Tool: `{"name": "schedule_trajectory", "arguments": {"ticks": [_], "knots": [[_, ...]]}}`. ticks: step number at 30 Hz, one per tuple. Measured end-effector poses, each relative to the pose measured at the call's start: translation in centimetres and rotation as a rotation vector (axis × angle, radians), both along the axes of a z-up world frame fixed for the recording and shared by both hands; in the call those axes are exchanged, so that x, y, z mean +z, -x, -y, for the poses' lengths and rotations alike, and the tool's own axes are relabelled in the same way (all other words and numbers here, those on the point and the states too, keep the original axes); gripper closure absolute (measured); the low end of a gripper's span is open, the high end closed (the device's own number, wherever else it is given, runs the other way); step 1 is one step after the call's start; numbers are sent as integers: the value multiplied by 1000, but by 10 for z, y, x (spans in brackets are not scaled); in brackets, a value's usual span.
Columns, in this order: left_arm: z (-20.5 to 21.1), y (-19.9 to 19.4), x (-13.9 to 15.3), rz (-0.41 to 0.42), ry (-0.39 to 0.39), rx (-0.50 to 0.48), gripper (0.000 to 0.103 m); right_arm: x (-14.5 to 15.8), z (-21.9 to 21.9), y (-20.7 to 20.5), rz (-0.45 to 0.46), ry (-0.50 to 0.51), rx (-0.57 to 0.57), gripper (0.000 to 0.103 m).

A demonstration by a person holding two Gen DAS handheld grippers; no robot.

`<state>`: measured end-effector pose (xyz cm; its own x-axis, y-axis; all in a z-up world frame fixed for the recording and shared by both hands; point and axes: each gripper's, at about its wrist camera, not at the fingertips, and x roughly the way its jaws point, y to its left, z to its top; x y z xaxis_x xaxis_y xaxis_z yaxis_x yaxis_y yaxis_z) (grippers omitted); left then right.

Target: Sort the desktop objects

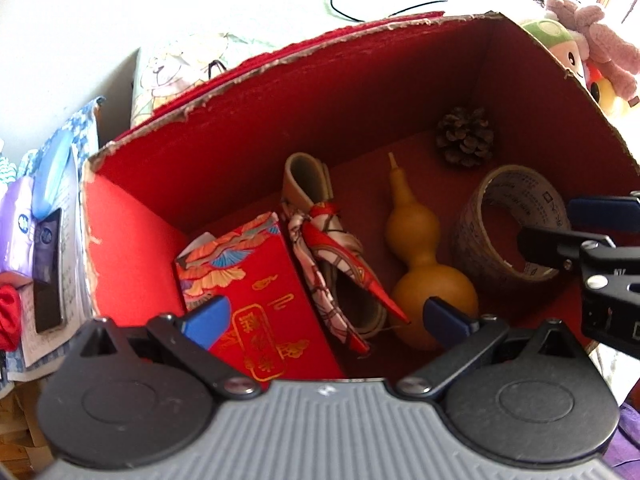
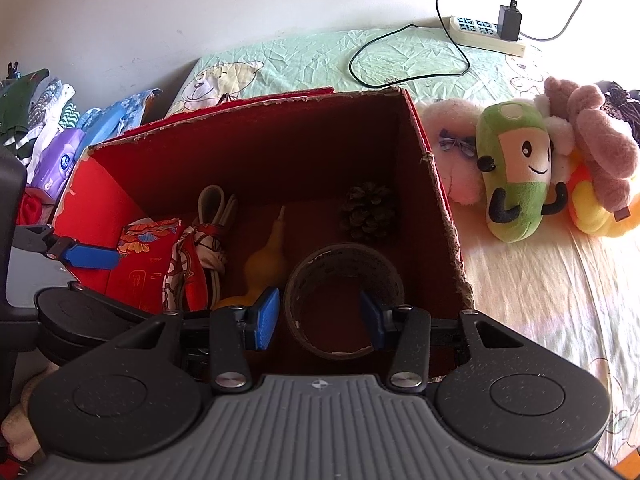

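An open red cardboard box (image 1: 280, 120) (image 2: 260, 152) stands on a bed. Inside it lie a red patterned gift carton (image 1: 260, 280), a beige strap tied with a red-and-white scarf (image 1: 332, 248), a yellow gourd (image 1: 424, 248), a pine cone (image 1: 464, 136) and a roll of printed tape (image 1: 476, 236) (image 2: 344, 256). My left gripper (image 1: 328, 318) hangs open above the carton and scarf, holding nothing. My right gripper (image 2: 318, 317) is open low over the tape roll; one blue pad (image 2: 264, 318) is outside its left wall and the other looks inside the ring.
Plush toys (image 2: 516, 172) lie on the sheet right of the box. A power strip (image 2: 484, 32) with a black charger and cable sits at the back. Tissue packs (image 2: 60, 160) and folded clothes are piled to the left. The box walls are tall with torn edges.
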<state>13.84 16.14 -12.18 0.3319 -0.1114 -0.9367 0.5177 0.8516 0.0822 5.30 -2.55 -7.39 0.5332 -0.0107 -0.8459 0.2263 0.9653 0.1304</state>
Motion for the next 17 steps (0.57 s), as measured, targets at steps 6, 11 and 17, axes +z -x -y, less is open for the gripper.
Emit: {"name": "schedule_trajectory", "arguments": {"ticks": [6,11,17], "knots": [[1,1,0,3,-3,5,0,-1,-2,-1,-2,1,8,55],[0,1,-1,1,17,12,1,-2,-2,0,2,-4,11,56],[-3,5,1,31,48,48,17,-2,-1,2,13,-14,17,56]]}}
